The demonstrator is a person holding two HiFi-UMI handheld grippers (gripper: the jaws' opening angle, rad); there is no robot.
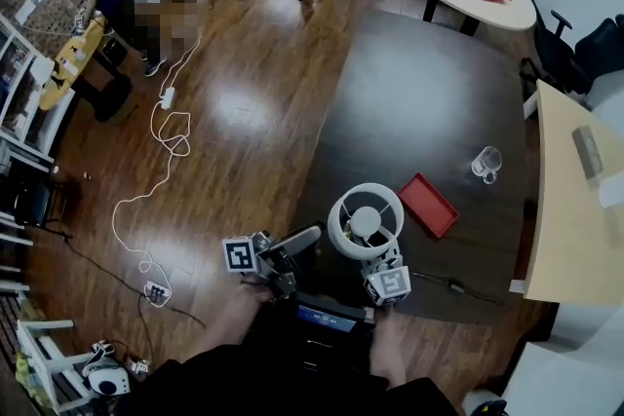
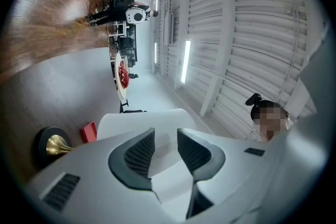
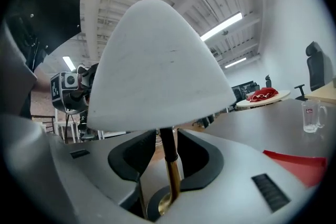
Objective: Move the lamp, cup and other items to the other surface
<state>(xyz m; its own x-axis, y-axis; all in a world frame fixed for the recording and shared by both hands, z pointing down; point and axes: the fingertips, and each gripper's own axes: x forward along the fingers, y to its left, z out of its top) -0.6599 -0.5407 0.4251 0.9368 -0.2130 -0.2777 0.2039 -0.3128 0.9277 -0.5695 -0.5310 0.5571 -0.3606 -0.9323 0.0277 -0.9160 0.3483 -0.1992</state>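
Here the lamp (image 1: 365,221) stands upright near the 6 o'clock edge of the dark table (image 1: 429,83), its white shade (image 3: 157,65) above a black-and-brass stem (image 3: 170,165). The right gripper (image 1: 381,268), at the lamp's 5 o'clock, is released: its jaws stand apart on either side of the stem without pressing it. The left gripper (image 1: 292,244), at the lamp's 9 o'clock, is likewise spread and grasps nothing. A red tray (image 1: 427,205) lies at the lamp's 3 o'clock. The glass cup (image 1: 486,163) stands farther out at 2 o'clock.
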